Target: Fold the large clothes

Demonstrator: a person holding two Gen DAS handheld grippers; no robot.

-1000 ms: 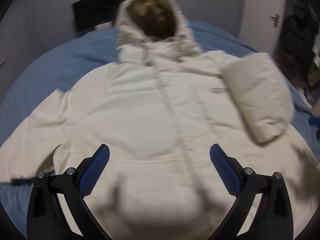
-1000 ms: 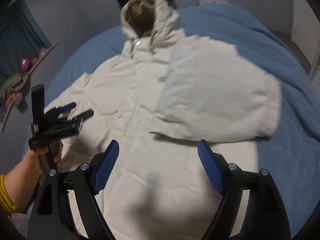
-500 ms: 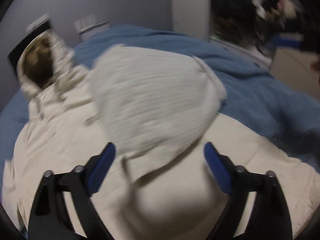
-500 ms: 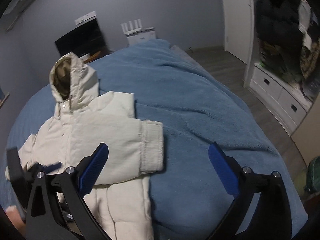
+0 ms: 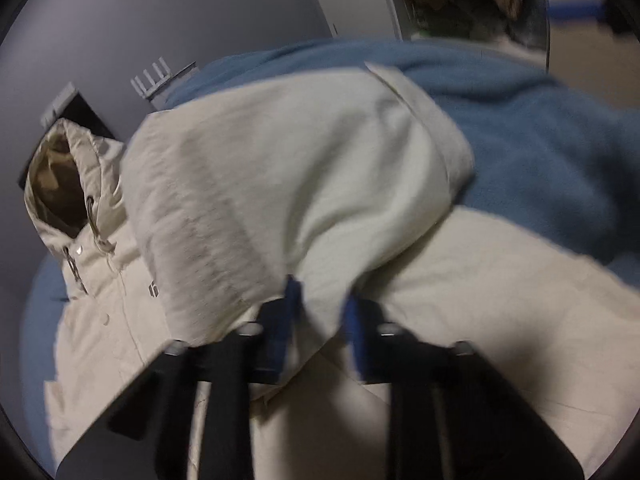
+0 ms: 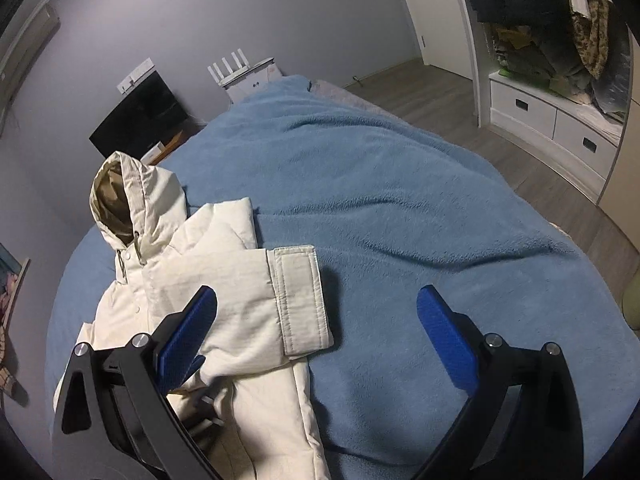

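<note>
A cream hooded jacket lies face up on a blue blanket, hood toward the far wall. One sleeve is folded across the chest, its cuff at the jacket's right edge. My left gripper is closing, and a fold of the sleeve's near edge is pinched between its blue pads. My right gripper hangs open above the cuff and the blanket beside it, holding nothing.
An open wardrobe with white drawers stands at the right, across a strip of wooden floor. A black screen and a white router sit against the far wall behind the bed. Bare blanket lies right of the jacket.
My left gripper swung right across the jacket to the folded sleeve and closed on its fabric. My right gripper opened wider and turned right, toward the blanket.
</note>
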